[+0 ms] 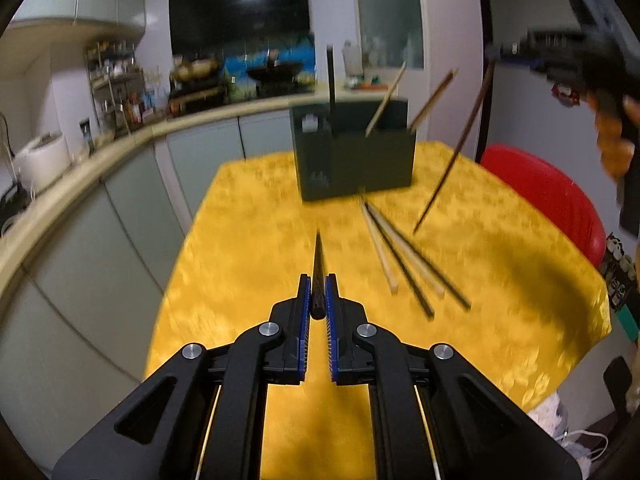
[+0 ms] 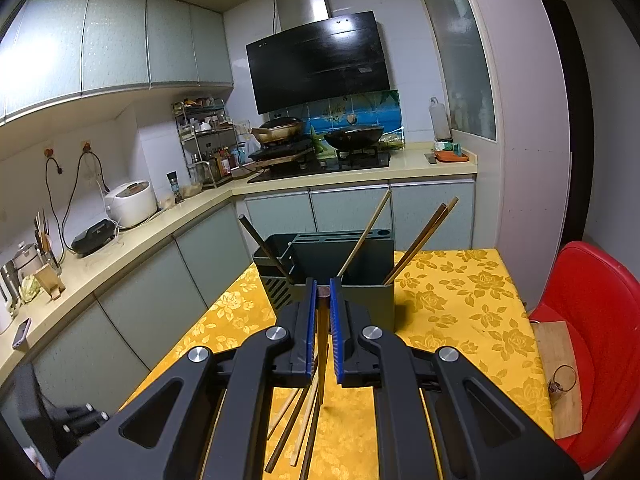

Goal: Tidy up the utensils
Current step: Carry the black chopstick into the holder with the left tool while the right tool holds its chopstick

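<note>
My left gripper (image 1: pixel 319 282) is shut on a dark chopstick (image 1: pixel 319 256) that points forward over the yellow table (image 1: pixel 256 240). Ahead stands a dark green utensil holder (image 1: pixel 360 160) with several chopsticks (image 1: pixel 386 100) leaning in it. Several loose chopsticks (image 1: pixel 400 256) lie on the cloth in front of it. My right gripper (image 1: pixel 500 54), high at the right, is shut on a brown chopstick (image 1: pixel 452 156) that hangs slanting down. In the right wrist view that gripper (image 2: pixel 323 286) clamps the chopstick's top end (image 2: pixel 323 291) just before the holder (image 2: pixel 372 304), with the loose chopsticks (image 2: pixel 296 420) below.
A red plastic chair (image 1: pixel 552 200) stands at the table's right side, with a wooden board (image 2: pixel 558 376) and a small glass on it. A kitchen counter (image 2: pixel 120 248) with appliances curves along the left, and a stove with pans (image 2: pixel 320 140) is at the back.
</note>
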Demonstrator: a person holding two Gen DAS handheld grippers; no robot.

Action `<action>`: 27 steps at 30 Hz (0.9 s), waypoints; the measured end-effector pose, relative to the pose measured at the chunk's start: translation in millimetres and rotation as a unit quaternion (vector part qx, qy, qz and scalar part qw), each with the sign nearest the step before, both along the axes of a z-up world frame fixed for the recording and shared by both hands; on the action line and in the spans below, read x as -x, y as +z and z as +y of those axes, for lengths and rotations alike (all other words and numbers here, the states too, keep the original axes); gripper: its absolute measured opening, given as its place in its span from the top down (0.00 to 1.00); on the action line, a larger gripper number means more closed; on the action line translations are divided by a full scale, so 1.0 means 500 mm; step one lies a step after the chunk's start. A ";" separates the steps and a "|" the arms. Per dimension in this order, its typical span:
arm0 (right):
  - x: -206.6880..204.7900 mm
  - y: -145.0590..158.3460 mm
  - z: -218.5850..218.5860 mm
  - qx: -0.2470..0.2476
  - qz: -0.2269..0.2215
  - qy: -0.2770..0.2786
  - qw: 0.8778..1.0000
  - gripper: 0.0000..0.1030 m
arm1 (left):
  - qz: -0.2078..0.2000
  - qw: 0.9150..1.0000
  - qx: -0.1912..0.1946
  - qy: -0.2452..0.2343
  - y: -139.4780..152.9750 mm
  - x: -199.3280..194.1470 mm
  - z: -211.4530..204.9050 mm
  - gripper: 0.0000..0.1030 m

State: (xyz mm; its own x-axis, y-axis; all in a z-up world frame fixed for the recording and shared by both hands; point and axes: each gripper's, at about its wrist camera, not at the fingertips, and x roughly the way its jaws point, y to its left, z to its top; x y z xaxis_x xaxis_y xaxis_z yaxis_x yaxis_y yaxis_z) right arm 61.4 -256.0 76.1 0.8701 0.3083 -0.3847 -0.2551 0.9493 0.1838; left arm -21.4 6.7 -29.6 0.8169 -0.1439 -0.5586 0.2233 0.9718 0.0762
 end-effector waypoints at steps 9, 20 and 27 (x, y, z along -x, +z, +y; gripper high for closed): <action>-0.006 0.018 -0.012 0.000 -0.010 -0.005 1.000 0.94 | -0.052 0.998 0.009 -0.019 0.113 -0.066 -0.012 0.92; -0.038 0.030 -0.030 -0.003 0.005 -0.001 1.000 0.94 | -0.038 0.999 0.006 -0.037 0.171 -0.170 -0.037 0.92; -0.056 0.039 -0.026 0.004 0.016 0.005 1.000 0.94 | -0.017 0.998 0.006 -0.055 0.196 -0.220 -0.058 0.92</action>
State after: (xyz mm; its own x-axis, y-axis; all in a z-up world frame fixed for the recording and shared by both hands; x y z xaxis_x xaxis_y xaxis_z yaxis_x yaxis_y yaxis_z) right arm 89.6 -269.1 95.6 0.8543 0.3140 -0.4142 -0.2587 0.9480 0.1851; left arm 88.5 -22.1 68.5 0.8144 -0.2397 -0.5285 0.3260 0.9424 0.0748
